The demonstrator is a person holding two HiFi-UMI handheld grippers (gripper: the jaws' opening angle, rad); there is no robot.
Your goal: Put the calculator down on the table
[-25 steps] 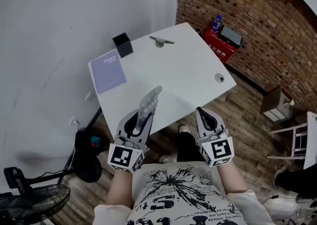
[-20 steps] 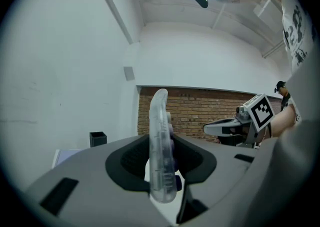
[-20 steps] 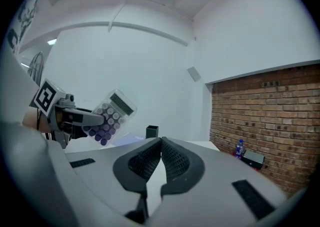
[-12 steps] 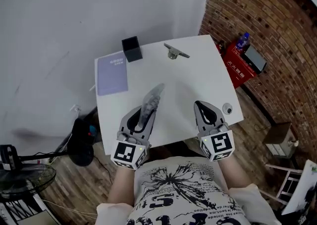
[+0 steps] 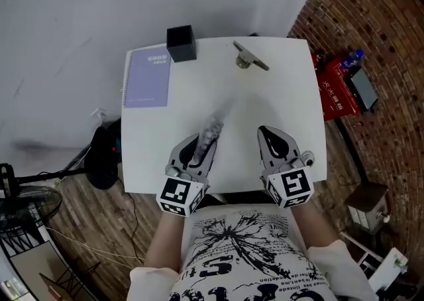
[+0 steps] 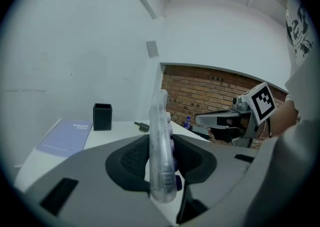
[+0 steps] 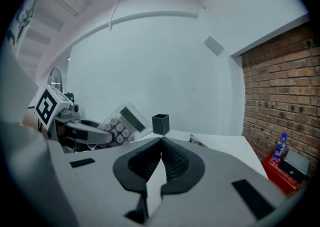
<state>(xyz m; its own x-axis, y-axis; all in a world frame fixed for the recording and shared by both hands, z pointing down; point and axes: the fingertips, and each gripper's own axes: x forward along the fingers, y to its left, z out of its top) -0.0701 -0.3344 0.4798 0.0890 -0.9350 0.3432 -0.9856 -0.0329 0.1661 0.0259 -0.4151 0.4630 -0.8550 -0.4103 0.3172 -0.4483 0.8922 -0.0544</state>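
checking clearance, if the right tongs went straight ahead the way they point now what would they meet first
Probably the bare white table top, since the right tongs seem angled slightly down over it. If they cleared it, the black pen holder stands next in that line, though depth is hard to judge.

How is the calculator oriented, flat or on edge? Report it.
On edge: the calculator shows its thin side, clamped upright in the left gripper over the white table, not lying on it.
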